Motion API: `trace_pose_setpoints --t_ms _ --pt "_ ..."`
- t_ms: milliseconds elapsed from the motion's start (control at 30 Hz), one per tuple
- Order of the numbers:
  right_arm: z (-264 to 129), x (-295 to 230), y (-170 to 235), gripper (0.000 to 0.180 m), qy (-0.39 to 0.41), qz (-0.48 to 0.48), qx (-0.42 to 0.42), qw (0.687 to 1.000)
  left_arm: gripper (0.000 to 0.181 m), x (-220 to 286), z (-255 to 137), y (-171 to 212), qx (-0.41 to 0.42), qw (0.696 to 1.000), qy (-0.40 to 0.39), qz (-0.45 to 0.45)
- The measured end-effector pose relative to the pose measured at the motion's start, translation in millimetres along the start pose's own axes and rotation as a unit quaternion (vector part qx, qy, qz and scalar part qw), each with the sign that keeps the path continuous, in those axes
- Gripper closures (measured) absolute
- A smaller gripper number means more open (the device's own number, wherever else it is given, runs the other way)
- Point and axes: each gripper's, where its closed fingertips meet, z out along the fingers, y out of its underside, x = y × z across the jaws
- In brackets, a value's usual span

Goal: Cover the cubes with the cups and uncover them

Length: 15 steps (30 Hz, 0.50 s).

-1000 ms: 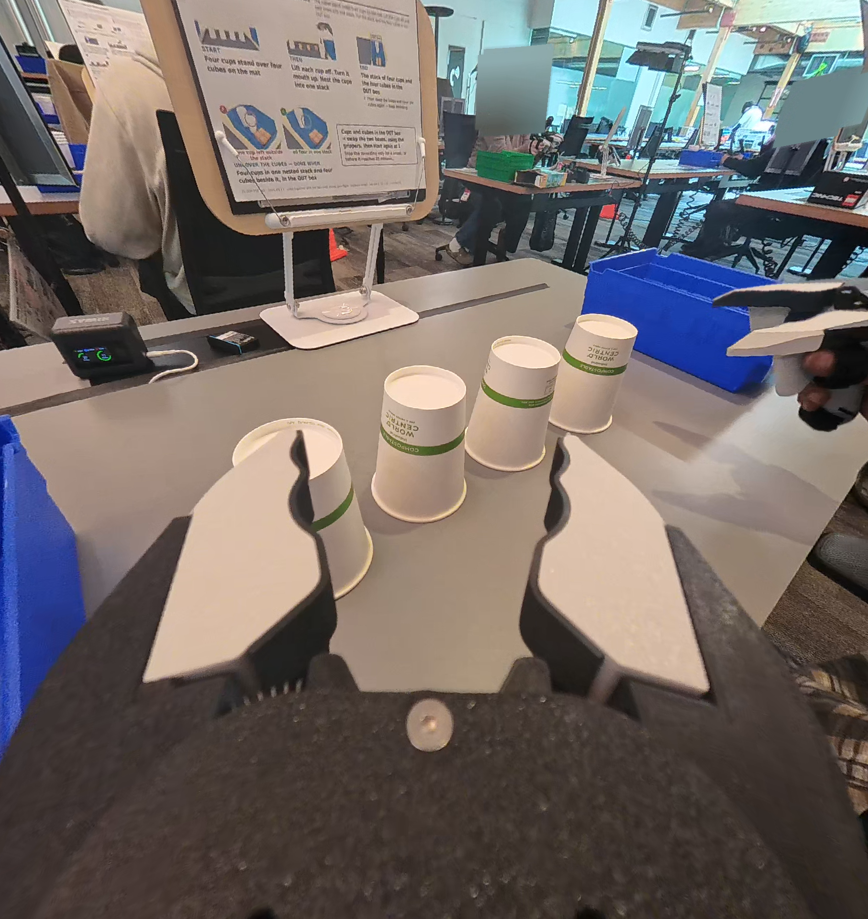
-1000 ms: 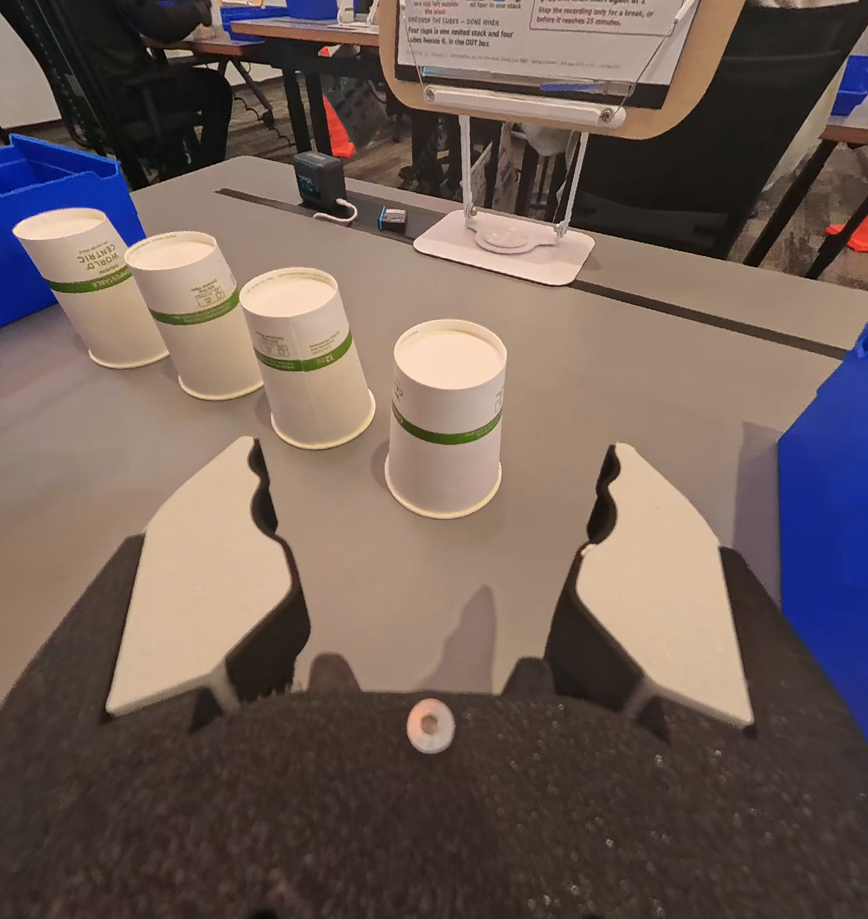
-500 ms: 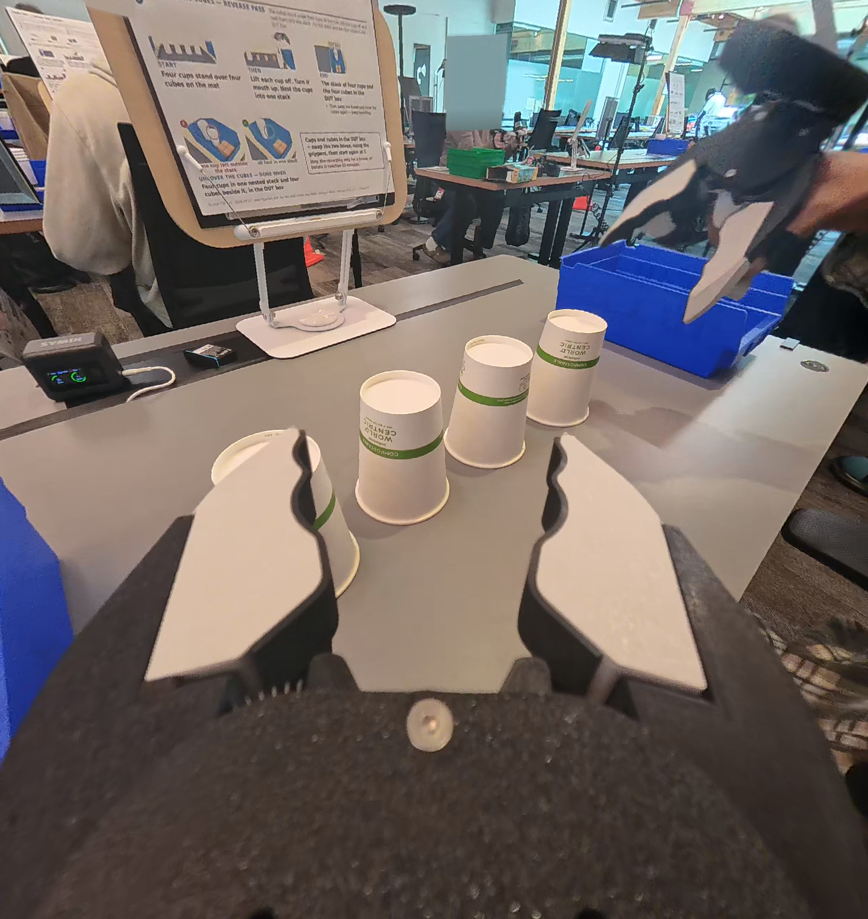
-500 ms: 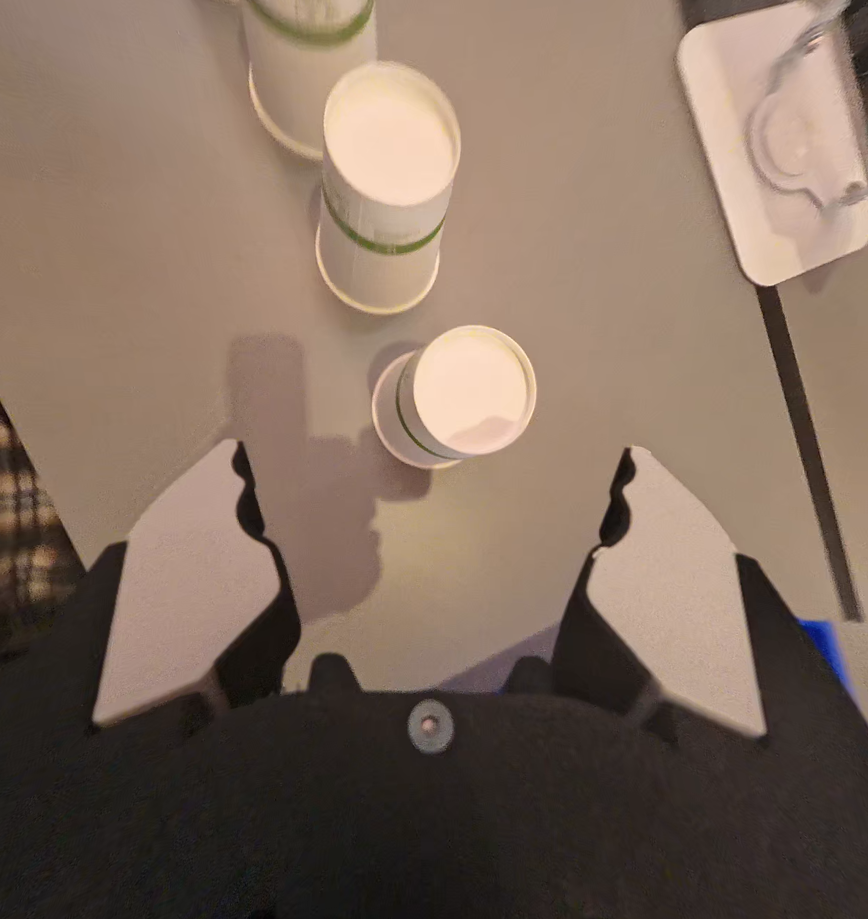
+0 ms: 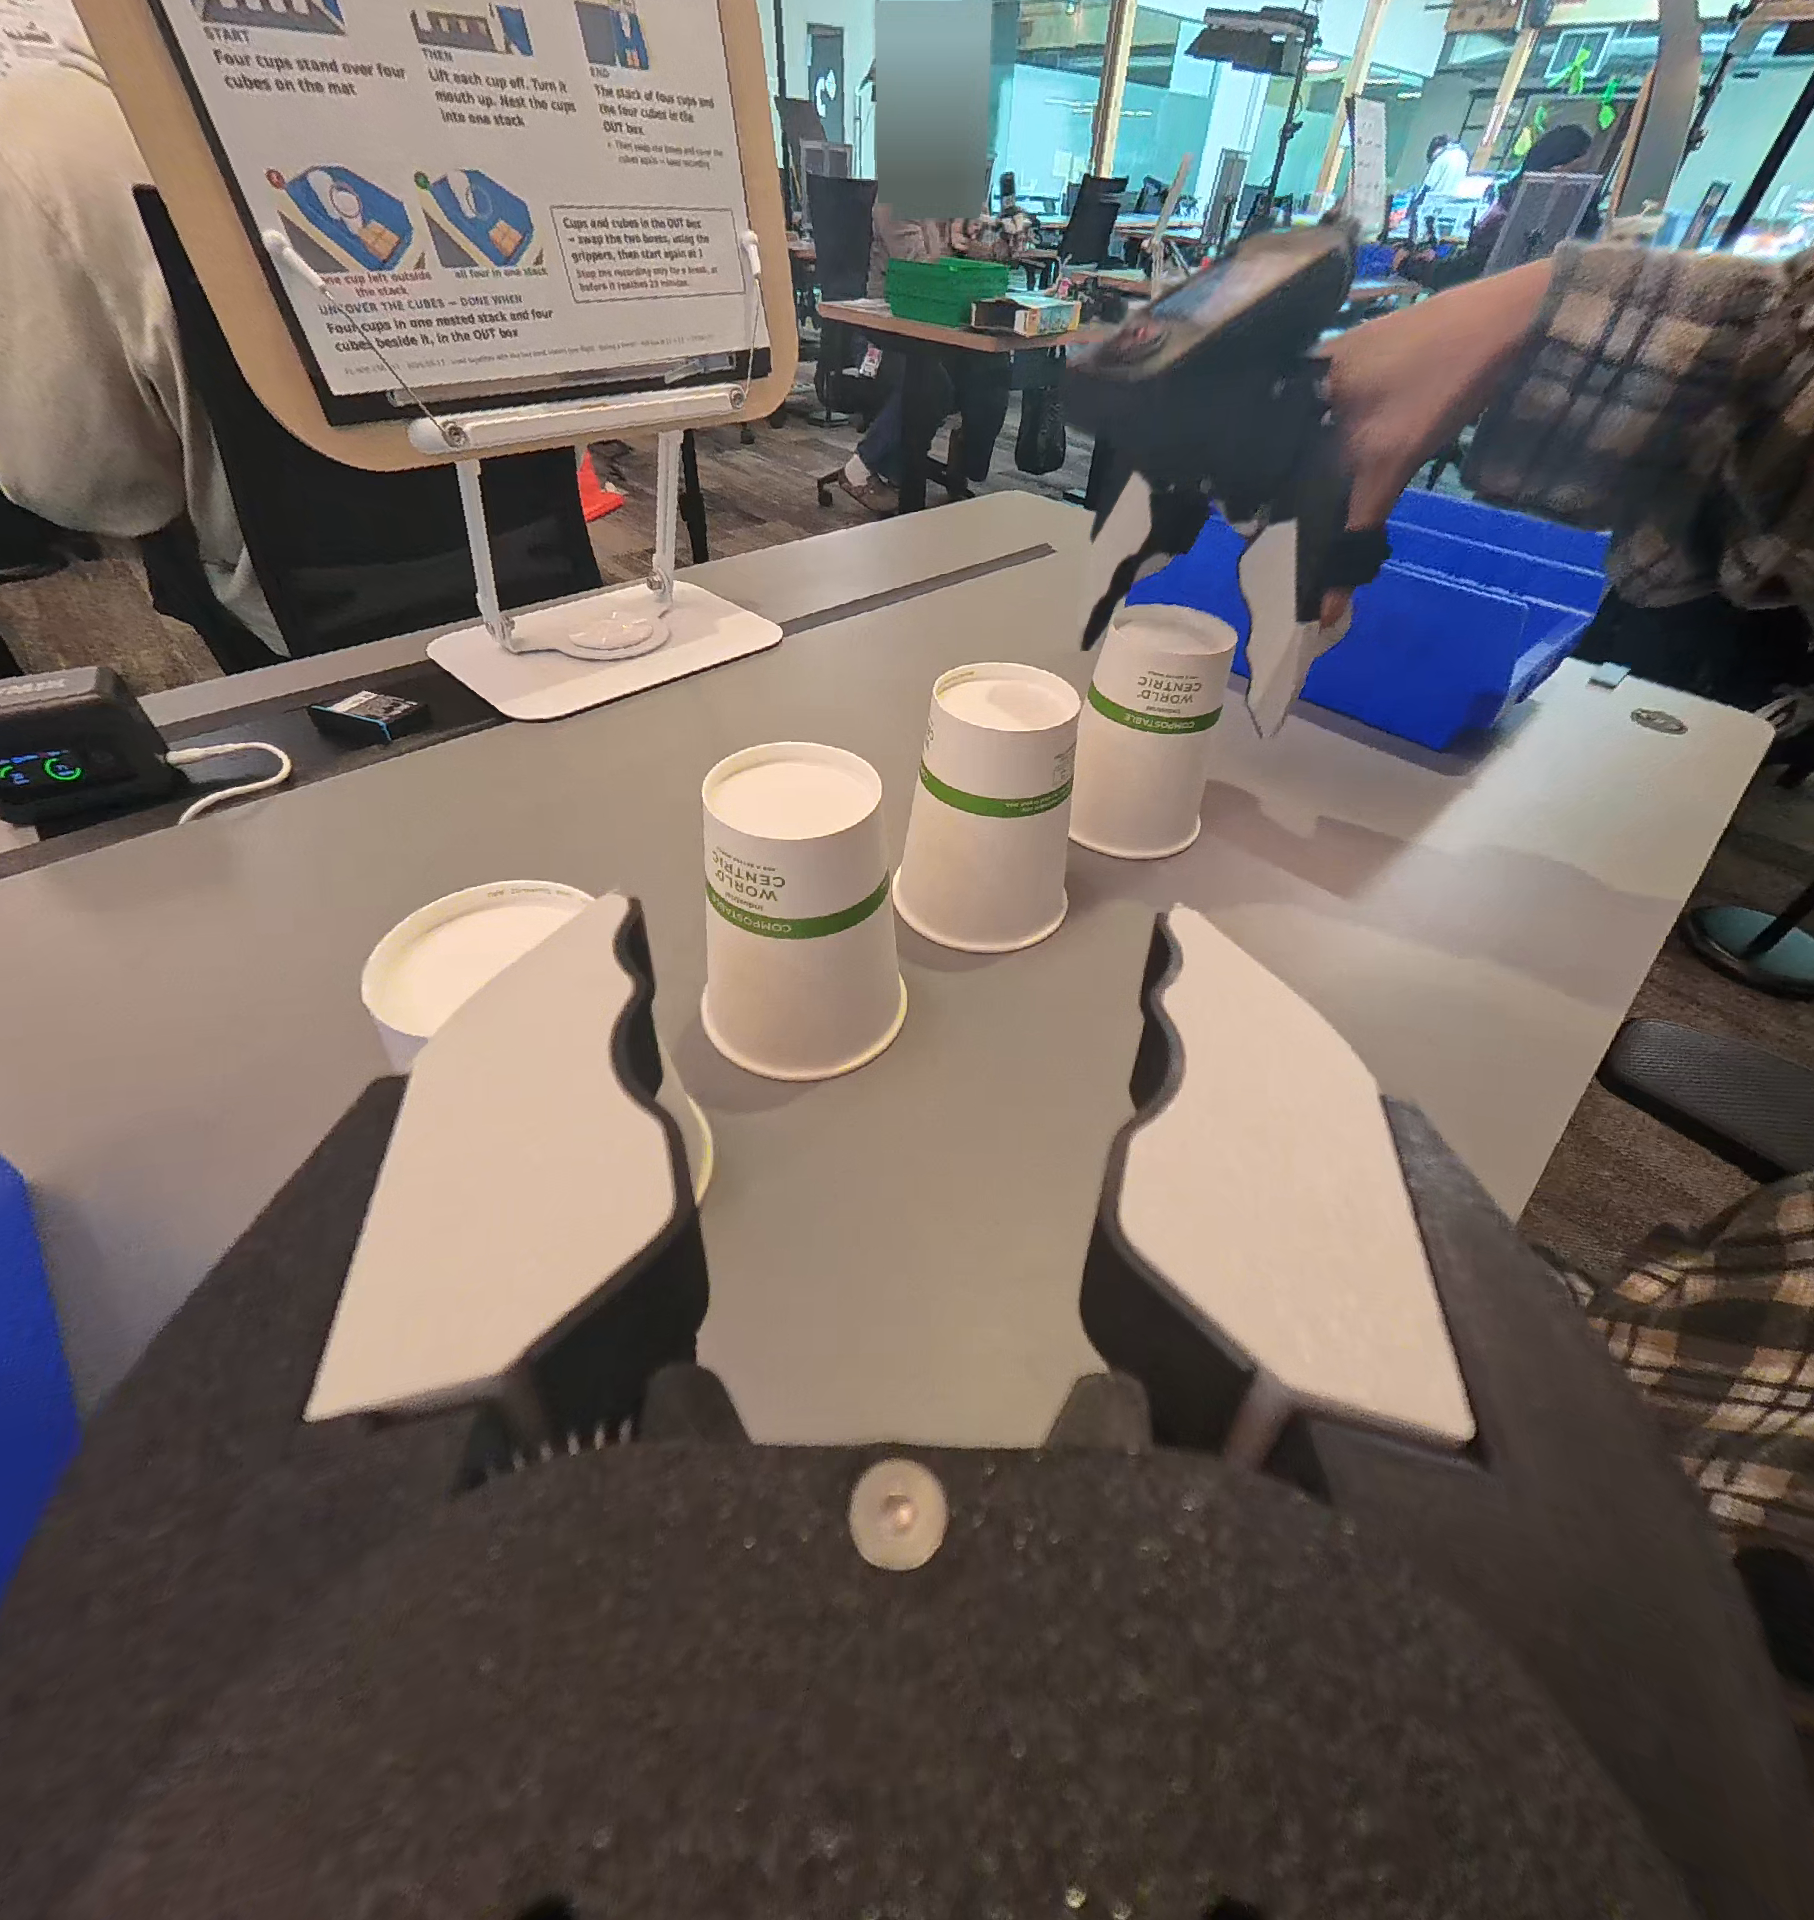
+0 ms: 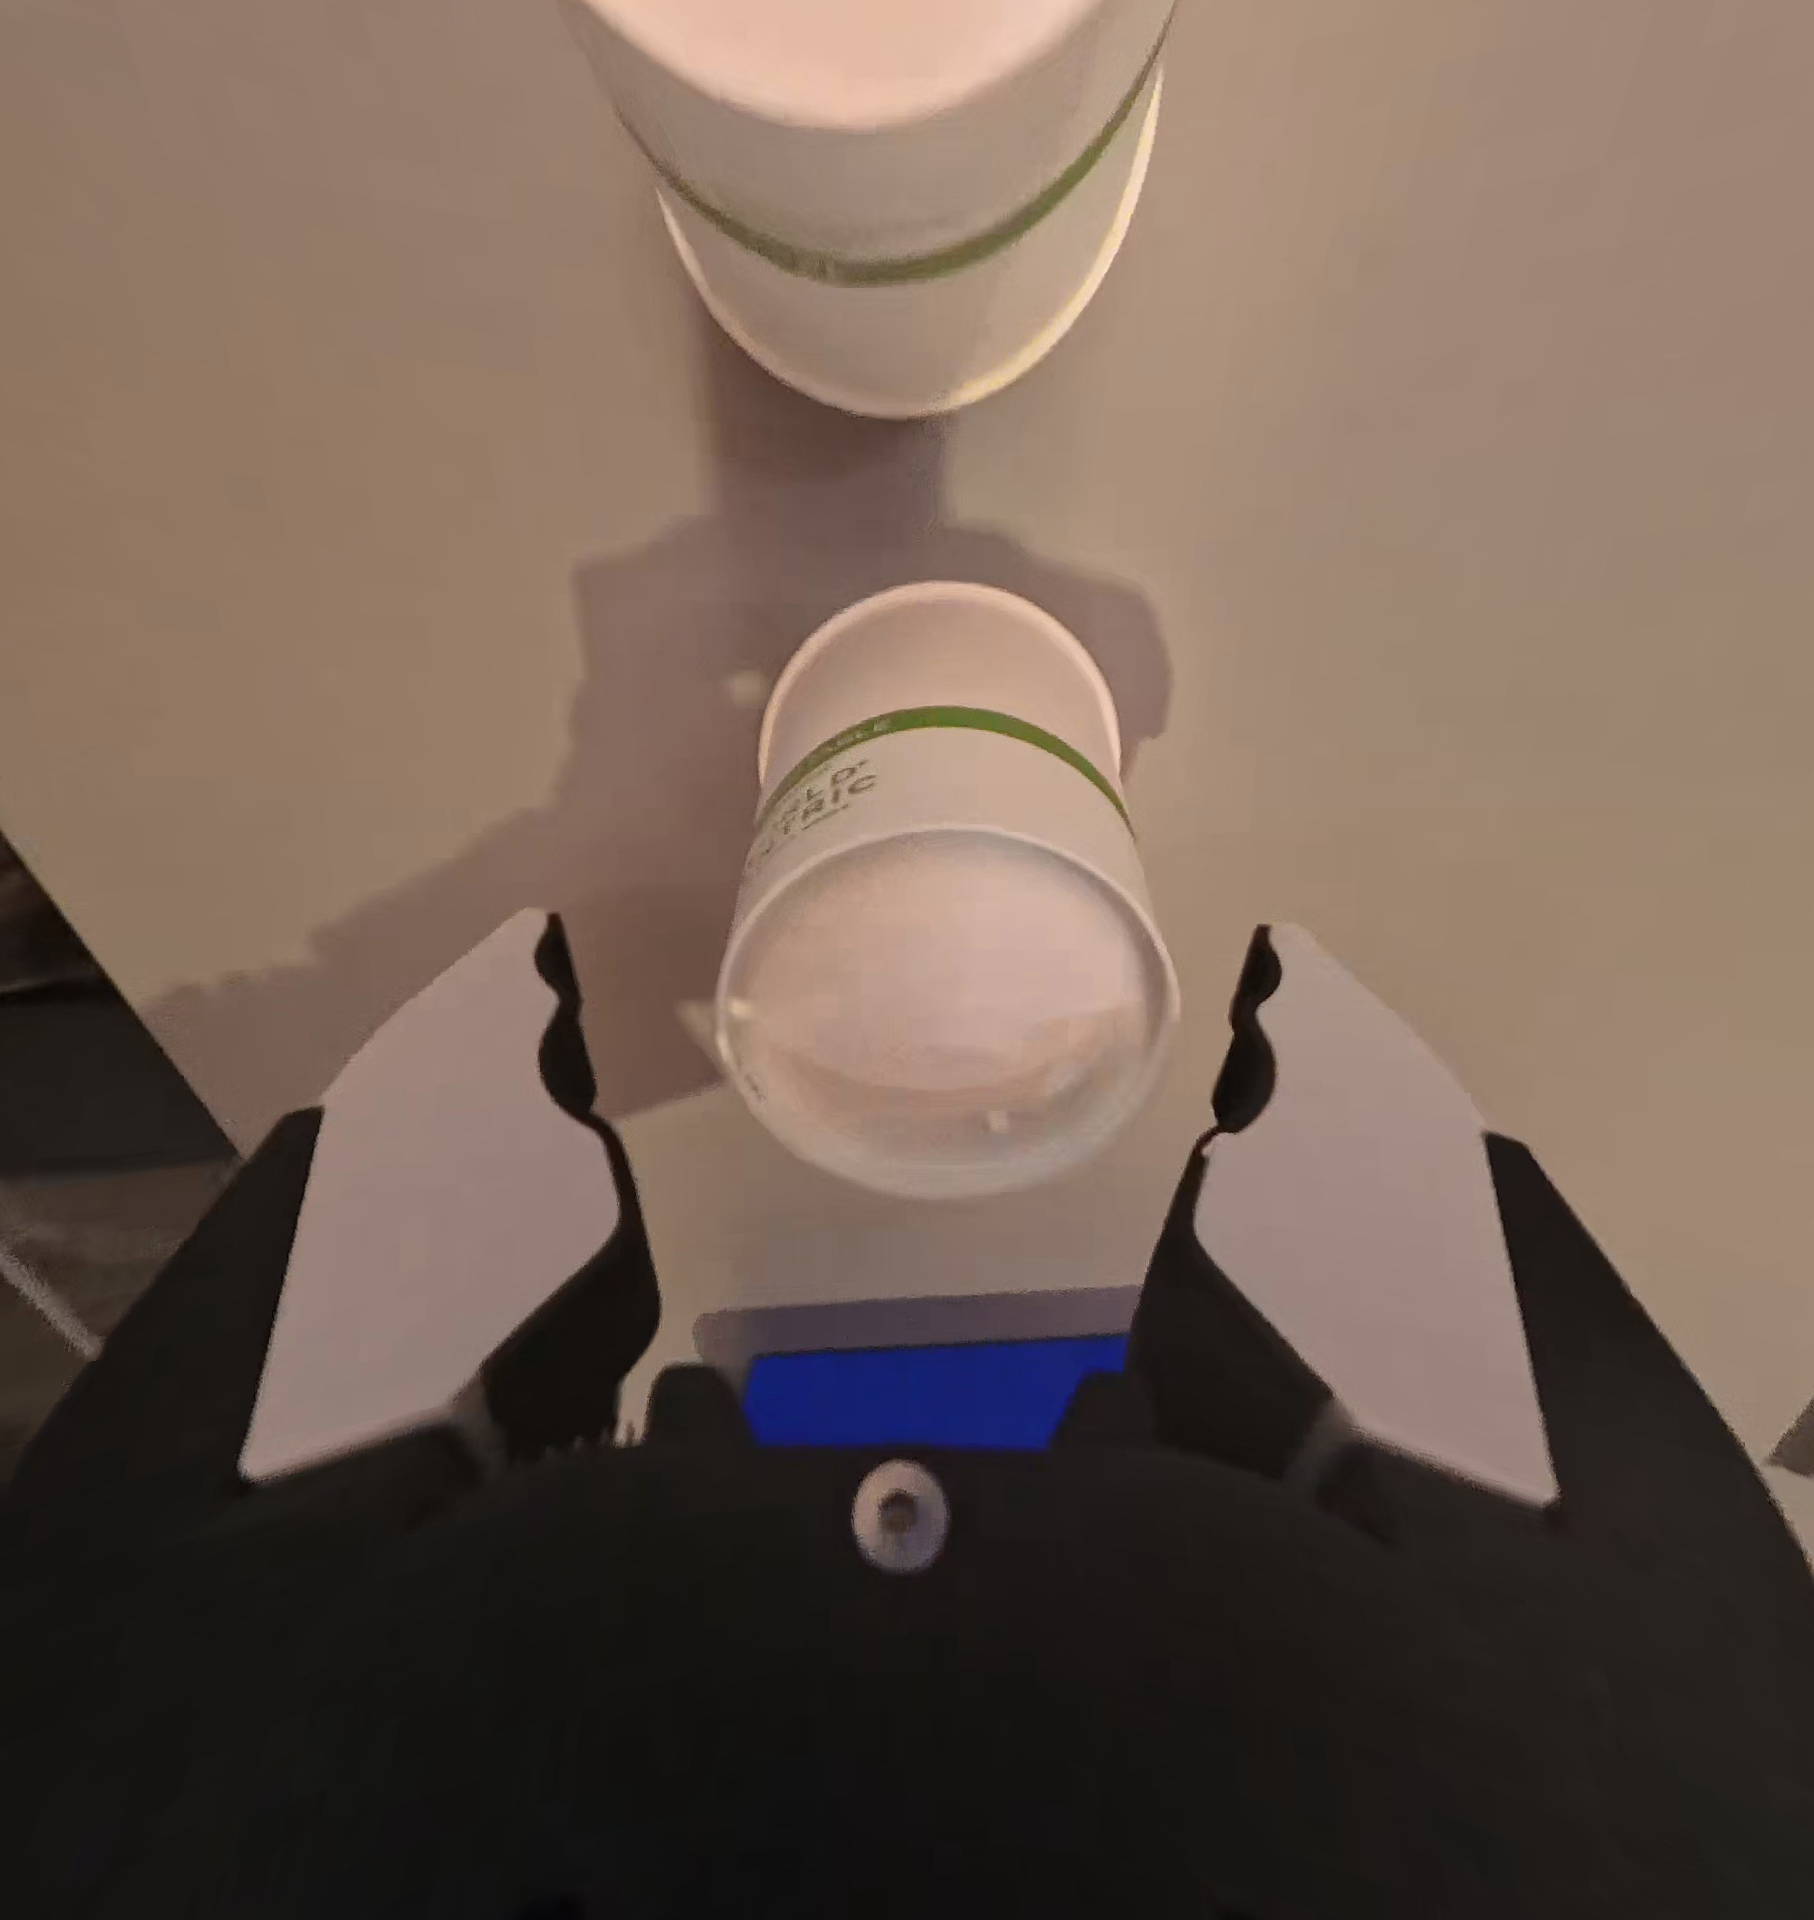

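I judge these paper cups light and thin-walled, easy to crush or tip, so I want a gentle pinch on the side wall just below the closed base, where the cup is narrowest and the base stiffens it. Four of them stand mouth down in a row on the grey tabletop (image 5: 986,1195); any cubes beneath are hidden from me. My right hand-held gripper (image 6: 898,1039) points nearly straight down over the end cup (image 6: 944,956), its jaws spread wide with the cup's upturned base between the fingertips, one finger on each side and neither touching as far as I can tell. From the left wrist view the same gripper (image 5: 1209,644) hangs blurred just above that cup (image 5: 1142,748), beside the blue bin (image 5: 1443,634). My left hand-held gripper (image 5: 892,997) is also wide and holds nothing; the near cup (image 5: 467,956) sits partly behind its left finger, the second cup (image 5: 799,914) just ahead.
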Motion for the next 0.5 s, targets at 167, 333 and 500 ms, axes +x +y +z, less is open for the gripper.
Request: trace_pose_setpoints --t_ms 167,333,500 --pt "7 4 5 0.091 0.003 0.015 -0.025 1.0 0.092 5 7 5 0.002 0.999 0.024 -0.026" --pt "-11 4 0 0.09 0.004 0.026 0.033 0.999 0.091 17 16 6 0.006 0.997 0.054 -0.062" --pt "-33 1 6 0.09 0.025 0.025 0.056 0.998 0.092 32 23 2 0.016 0.992 0.085 -0.09"
